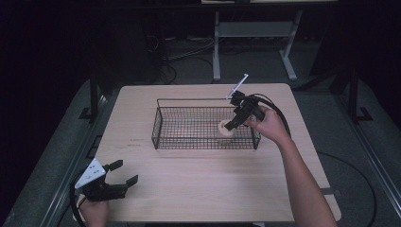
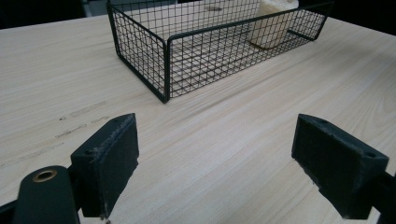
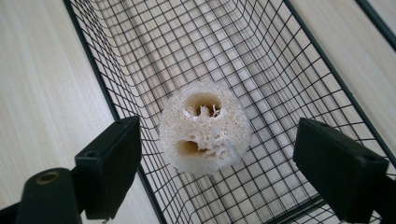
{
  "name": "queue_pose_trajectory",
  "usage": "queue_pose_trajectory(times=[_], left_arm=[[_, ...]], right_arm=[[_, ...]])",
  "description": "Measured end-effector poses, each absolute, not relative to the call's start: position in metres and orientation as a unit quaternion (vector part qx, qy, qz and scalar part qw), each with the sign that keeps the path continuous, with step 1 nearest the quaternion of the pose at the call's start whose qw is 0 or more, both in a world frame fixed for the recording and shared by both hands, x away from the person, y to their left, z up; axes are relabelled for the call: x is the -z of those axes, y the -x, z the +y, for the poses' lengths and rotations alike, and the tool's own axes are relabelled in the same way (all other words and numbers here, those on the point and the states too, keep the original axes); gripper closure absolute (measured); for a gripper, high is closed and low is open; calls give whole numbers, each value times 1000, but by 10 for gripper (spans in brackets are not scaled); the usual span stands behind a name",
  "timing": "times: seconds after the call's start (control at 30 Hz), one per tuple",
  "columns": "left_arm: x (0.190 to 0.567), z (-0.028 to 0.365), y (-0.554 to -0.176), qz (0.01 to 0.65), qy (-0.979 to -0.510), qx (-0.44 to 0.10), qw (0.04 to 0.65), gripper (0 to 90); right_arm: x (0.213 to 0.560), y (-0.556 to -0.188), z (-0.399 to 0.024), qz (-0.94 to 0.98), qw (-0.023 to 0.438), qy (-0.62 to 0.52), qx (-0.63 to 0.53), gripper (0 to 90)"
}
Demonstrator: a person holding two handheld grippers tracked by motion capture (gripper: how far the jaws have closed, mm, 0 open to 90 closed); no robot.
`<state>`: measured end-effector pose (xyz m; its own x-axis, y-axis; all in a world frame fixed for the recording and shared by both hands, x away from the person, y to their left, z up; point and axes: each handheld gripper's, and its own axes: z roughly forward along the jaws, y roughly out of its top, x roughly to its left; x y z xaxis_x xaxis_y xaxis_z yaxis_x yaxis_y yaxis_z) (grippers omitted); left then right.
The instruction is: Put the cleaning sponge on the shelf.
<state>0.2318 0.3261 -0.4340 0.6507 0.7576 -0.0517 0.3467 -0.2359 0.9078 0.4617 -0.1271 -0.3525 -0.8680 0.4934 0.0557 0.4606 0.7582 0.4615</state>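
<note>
A black wire basket (image 1: pixel 163 124) stands in the middle of the wooden table. A pale loofah piece (image 1: pixel 225 128) stands on end at its right end, two holes in its top face (image 3: pixel 204 126). My right gripper (image 1: pixel 232 125) hangs open over the basket, its jaws spread wide on either side of the loofah without touching it. The loofah (image 2: pixel 272 23) and basket (image 2: pixel 166 65) also appear far off in the left gripper view. My left gripper (image 1: pixel 124 172) rests open at the table's front left corner, with bare wood between its jaws.
The light wood table (image 1: pixel 198 189) has free room in front of the basket and to its left. A dark floor with cables and the legs of a white desk frame (image 1: pixel 216 52) lie beyond the far edge.
</note>
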Motion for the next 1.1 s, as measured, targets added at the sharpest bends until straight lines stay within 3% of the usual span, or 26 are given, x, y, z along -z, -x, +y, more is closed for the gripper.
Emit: queue_pose_trajectory(times=[1.1], left_arm=[[434, 325, -231, 363, -759, -206, 499, 137]], right_arm=[[328, -420, -118, 950, 34, -191, -244, 148]])
